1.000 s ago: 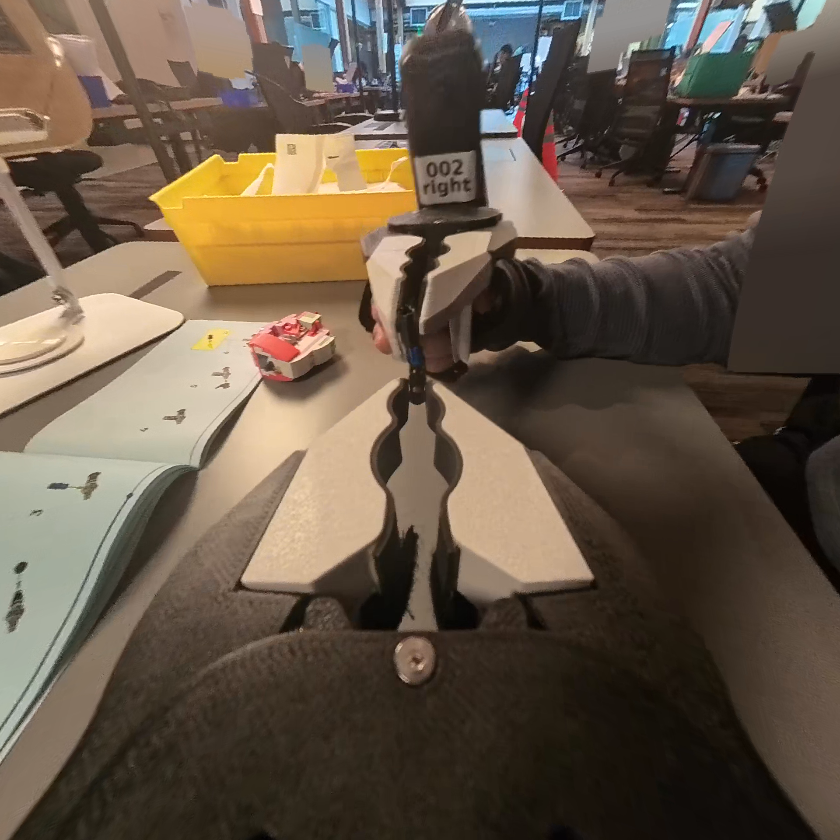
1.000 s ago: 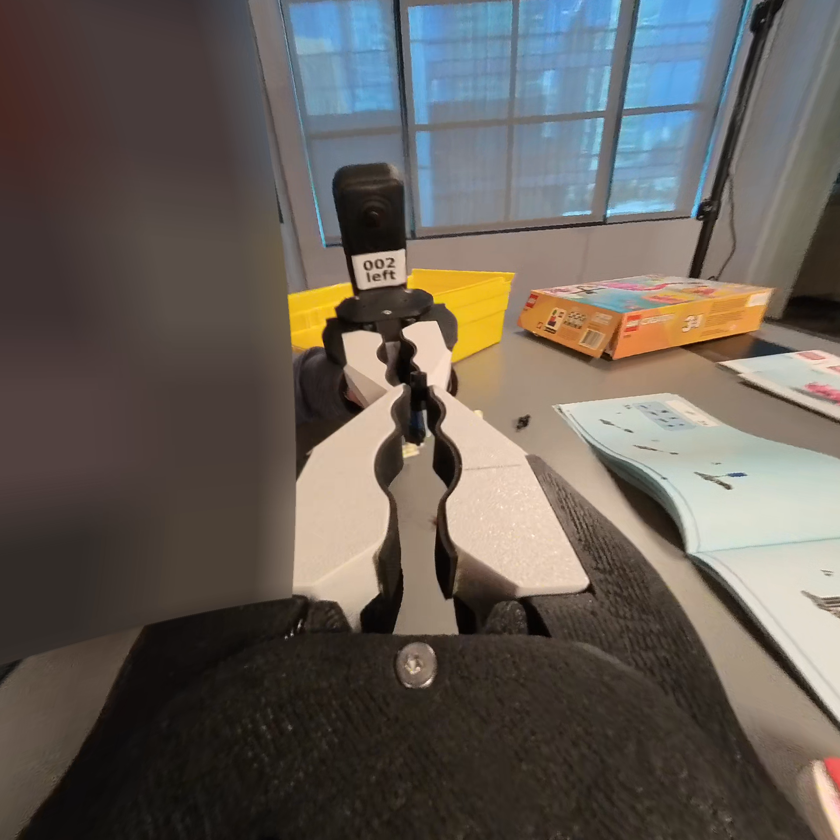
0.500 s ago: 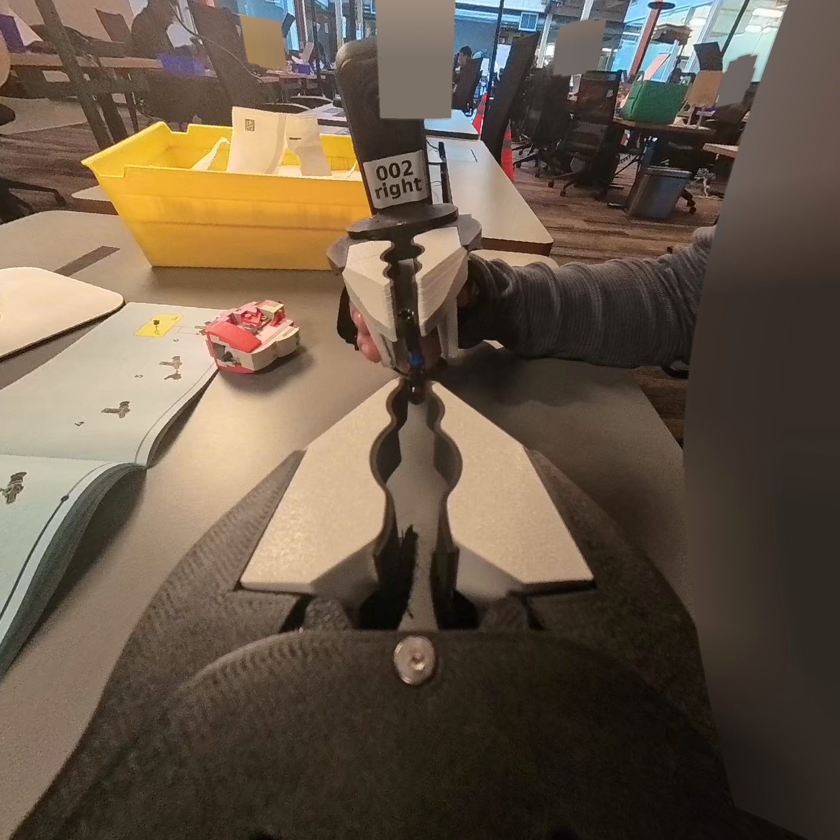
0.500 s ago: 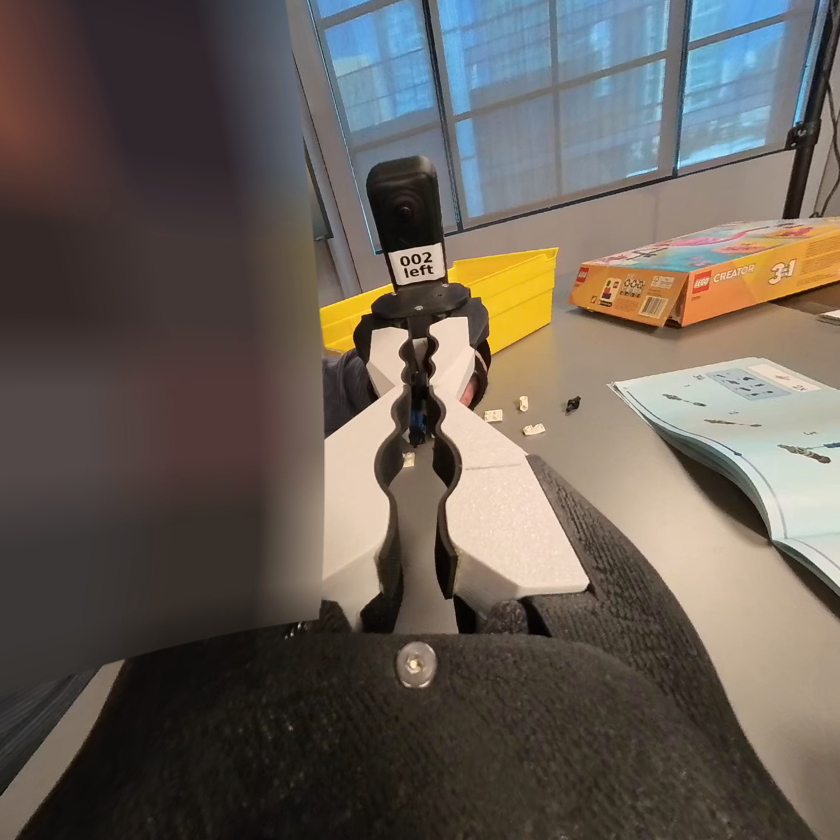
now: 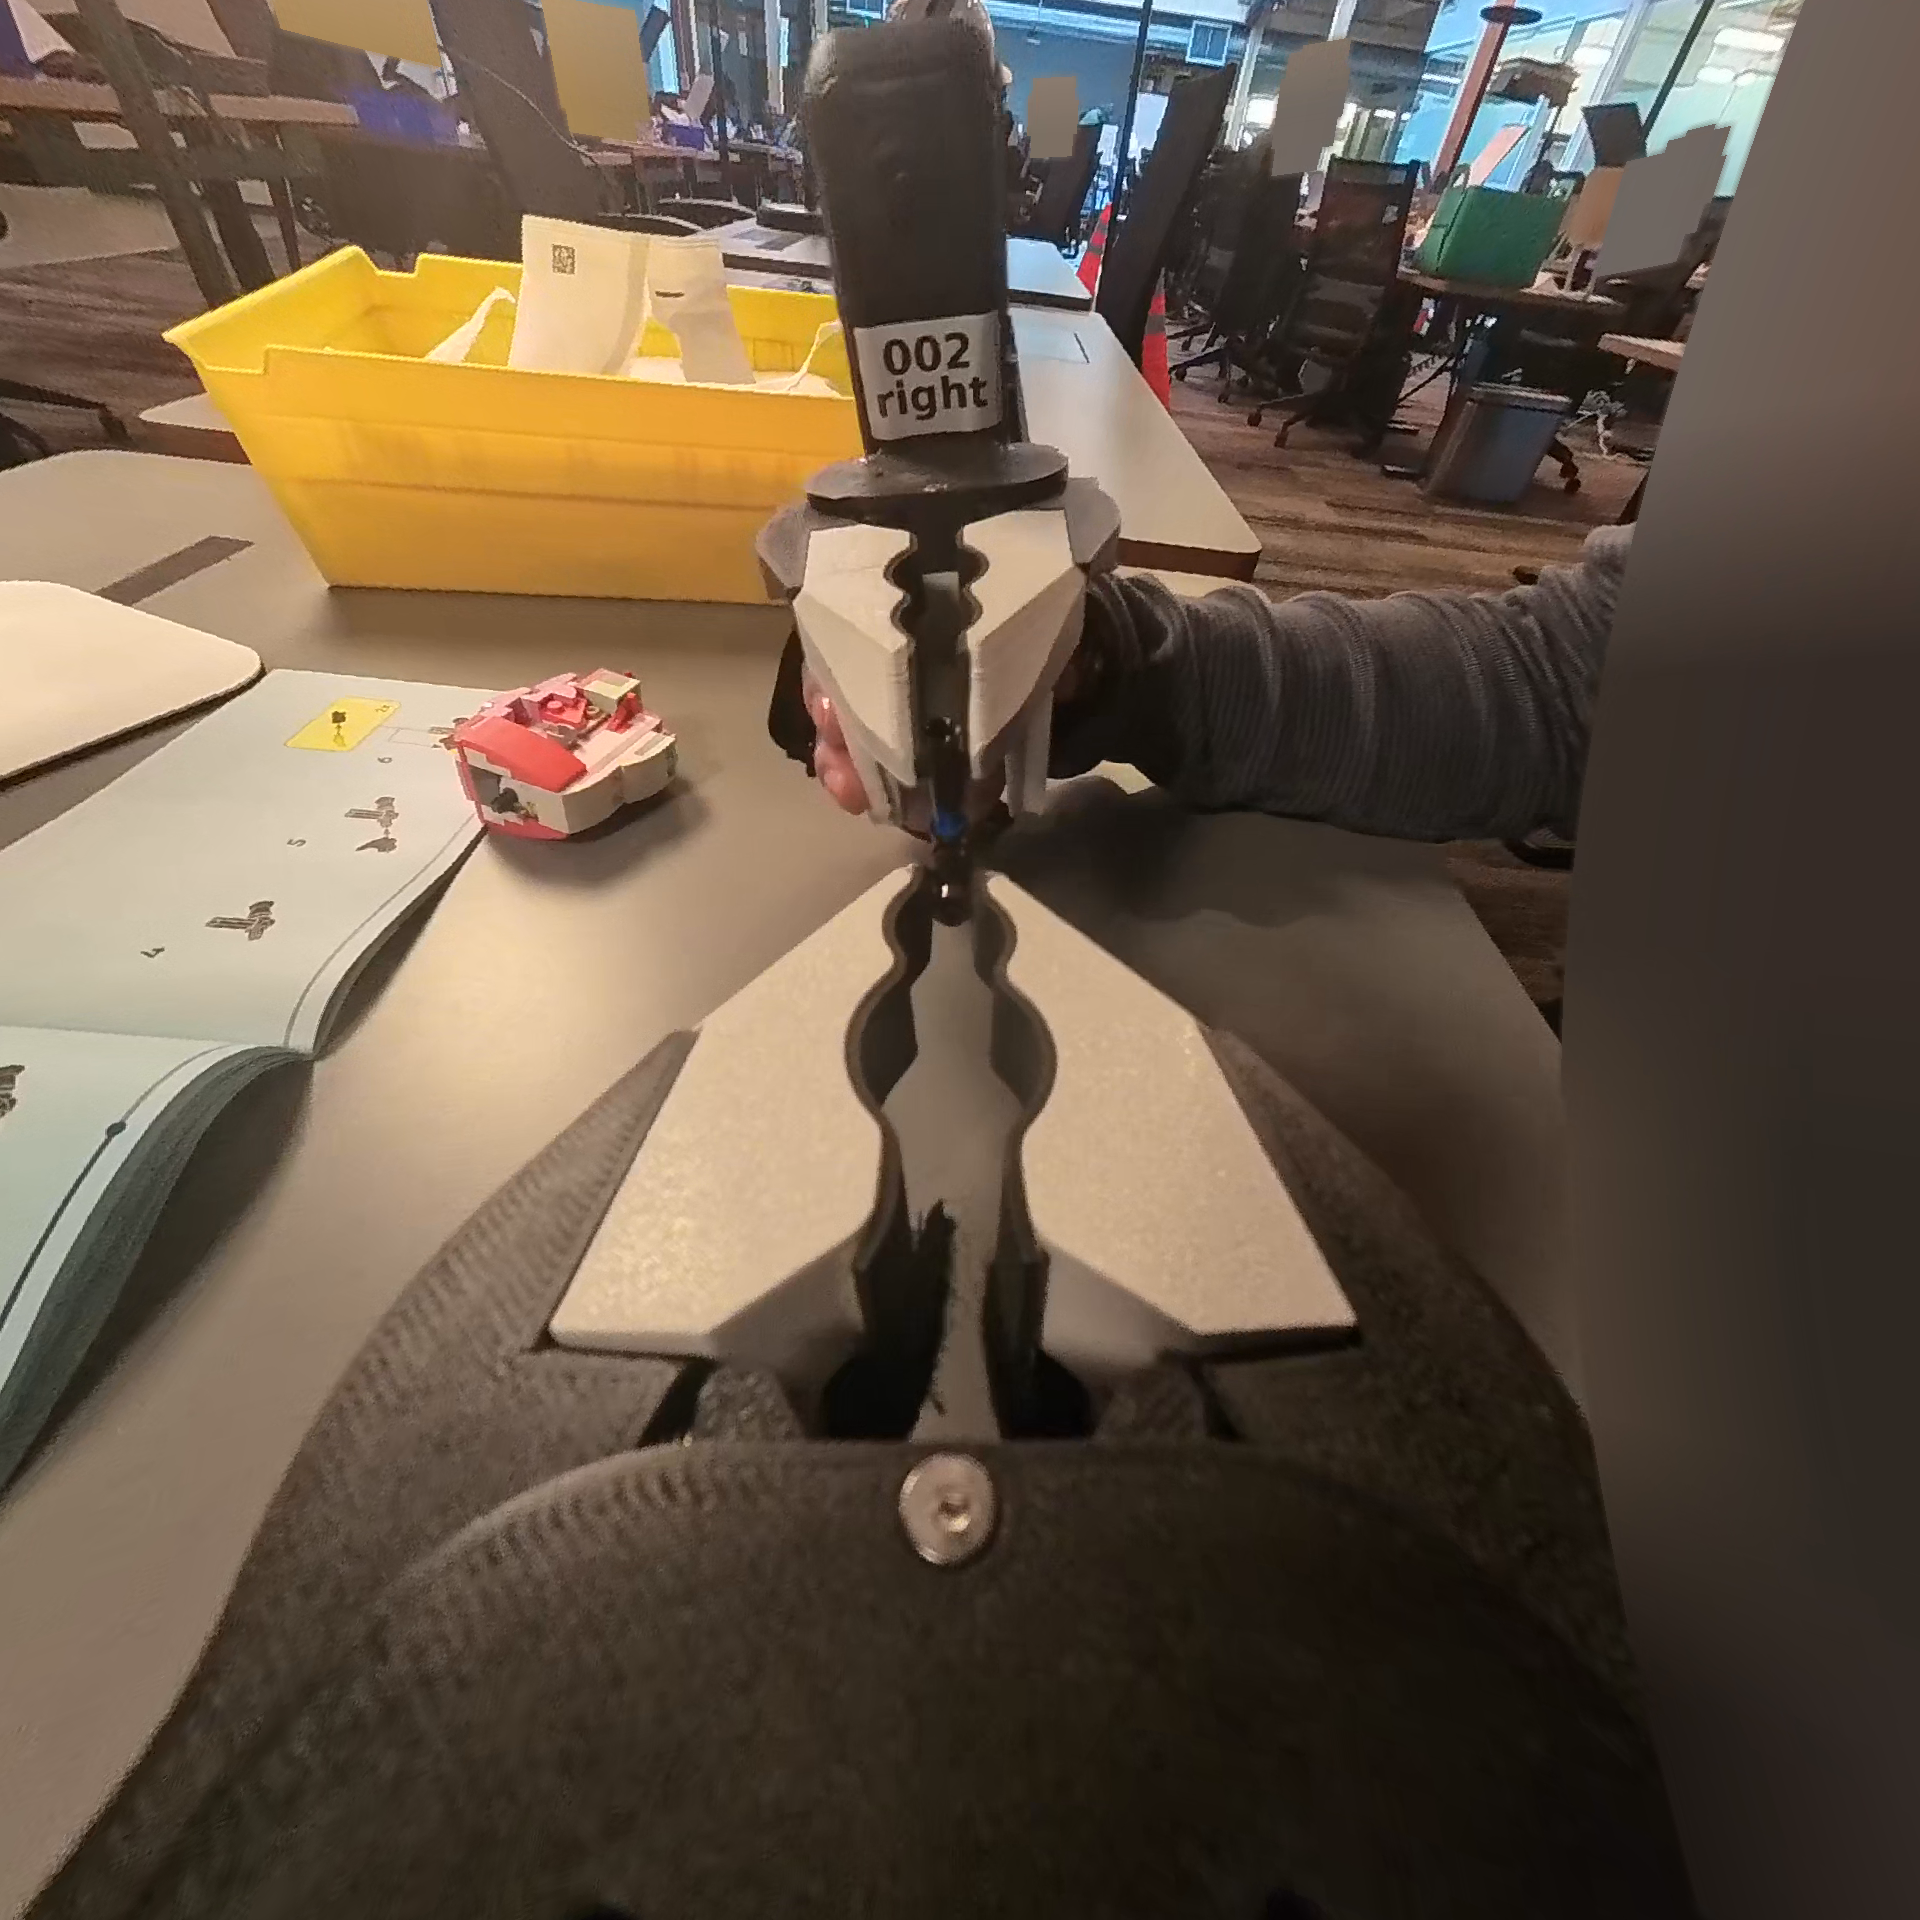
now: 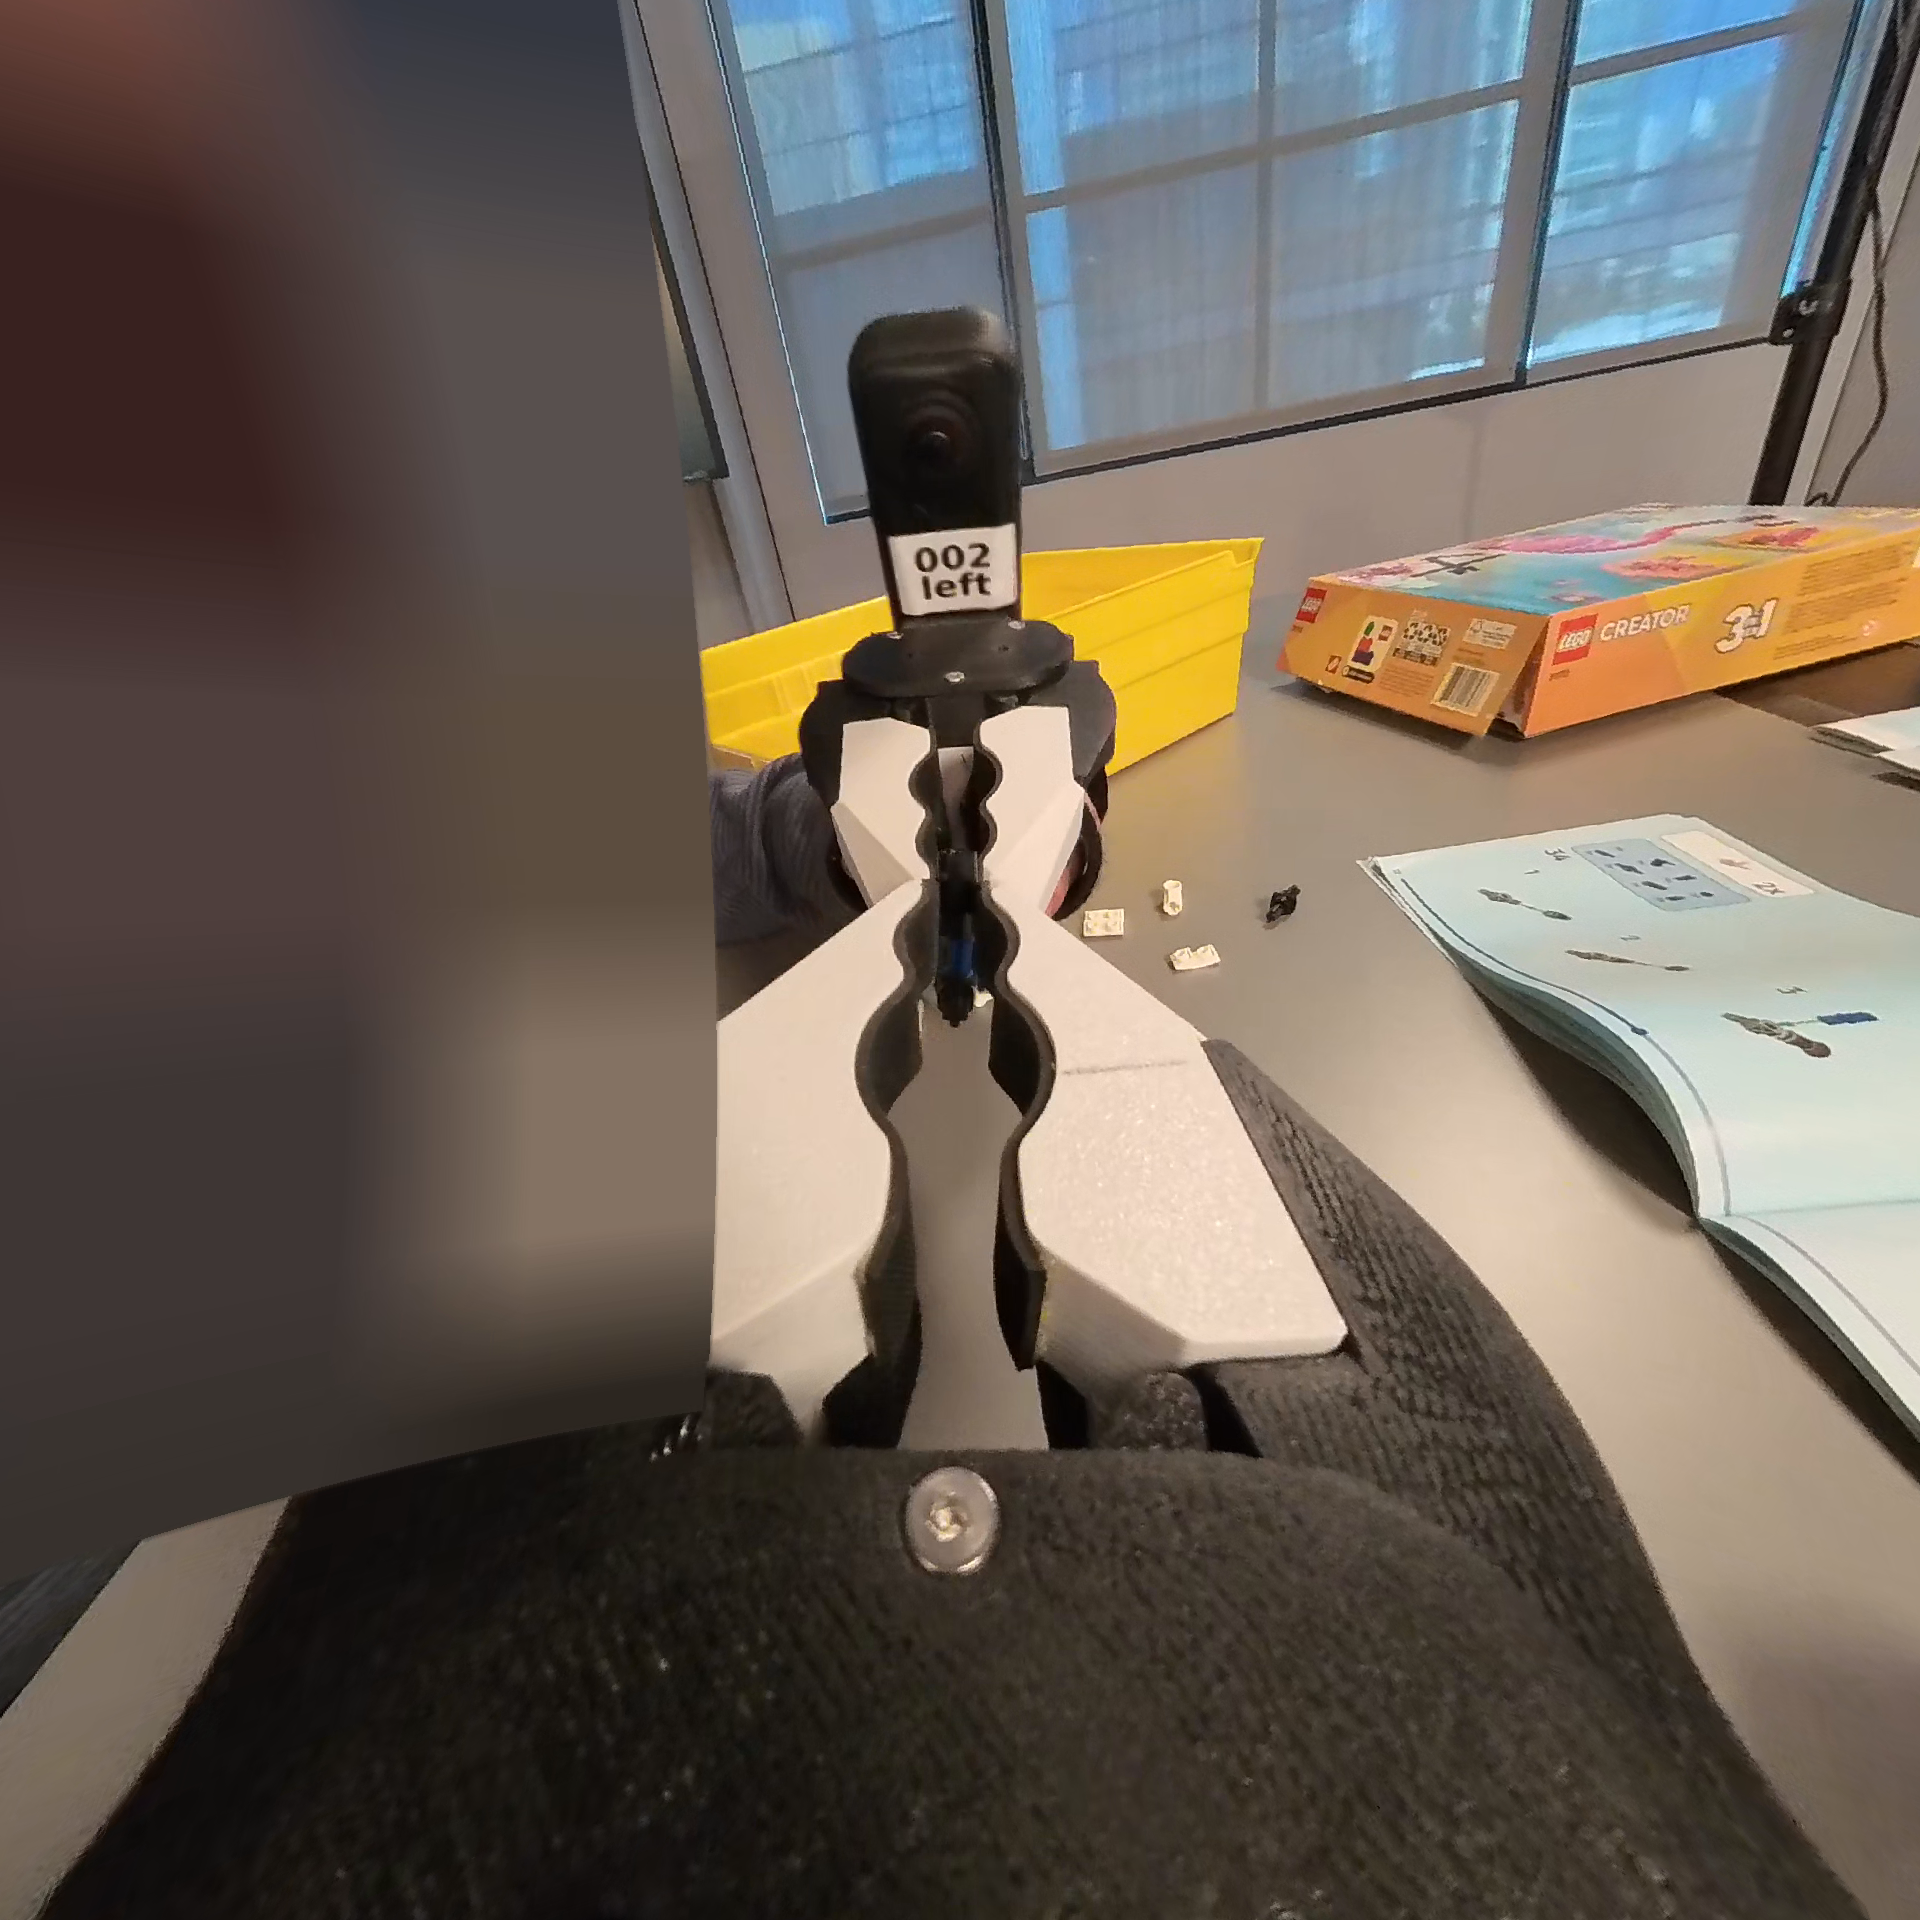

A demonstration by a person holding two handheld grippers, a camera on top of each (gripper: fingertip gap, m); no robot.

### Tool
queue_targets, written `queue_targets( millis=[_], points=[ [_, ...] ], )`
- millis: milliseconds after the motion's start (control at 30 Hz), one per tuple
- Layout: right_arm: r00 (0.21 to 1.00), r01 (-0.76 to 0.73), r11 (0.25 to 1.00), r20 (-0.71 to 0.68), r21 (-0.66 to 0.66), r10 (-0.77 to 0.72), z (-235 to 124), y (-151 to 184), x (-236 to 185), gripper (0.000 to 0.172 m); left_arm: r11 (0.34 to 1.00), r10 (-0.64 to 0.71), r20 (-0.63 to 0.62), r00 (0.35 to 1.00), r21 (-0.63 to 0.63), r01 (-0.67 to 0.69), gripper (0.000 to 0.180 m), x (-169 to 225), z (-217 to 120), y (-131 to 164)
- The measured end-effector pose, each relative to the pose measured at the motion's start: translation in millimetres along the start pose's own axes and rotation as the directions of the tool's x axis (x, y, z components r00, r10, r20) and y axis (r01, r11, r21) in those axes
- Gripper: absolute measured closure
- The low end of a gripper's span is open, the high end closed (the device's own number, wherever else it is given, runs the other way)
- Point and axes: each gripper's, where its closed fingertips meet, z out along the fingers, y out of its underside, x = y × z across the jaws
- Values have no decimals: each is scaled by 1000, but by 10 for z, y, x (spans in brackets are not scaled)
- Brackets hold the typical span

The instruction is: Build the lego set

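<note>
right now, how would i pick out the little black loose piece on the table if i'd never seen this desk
Find the open pale blue instruction booklet on the grey table. Just off its far left corner lie a few tiny loose pieces. Three are cream-white; the small black piece is the only dark one, lying nearest the booklet.

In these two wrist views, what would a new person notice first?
The two grippers, left gripper and right gripper, meet tip to tip above the grey table, both closed on a small black and blue piece. Left of them lies a small red and white brick model, with a yellow bin behind it.
</note>
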Motion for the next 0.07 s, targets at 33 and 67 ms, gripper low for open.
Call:
queue_targets(
  millis=[33, 67],
  points=[
    [1000, -1, 1000, 2, 0, 1, -2, -1, -3, 167, 1000, -4, -4, 1000, 2, 4, 174, 4, 0, -2],
    [1000, -4, 1000, 3, -1, 4, -4, 0, -3, 167, 1000, -7, -5, 1000, 2, 8, 174, 5, 3, -2]
  ],
)
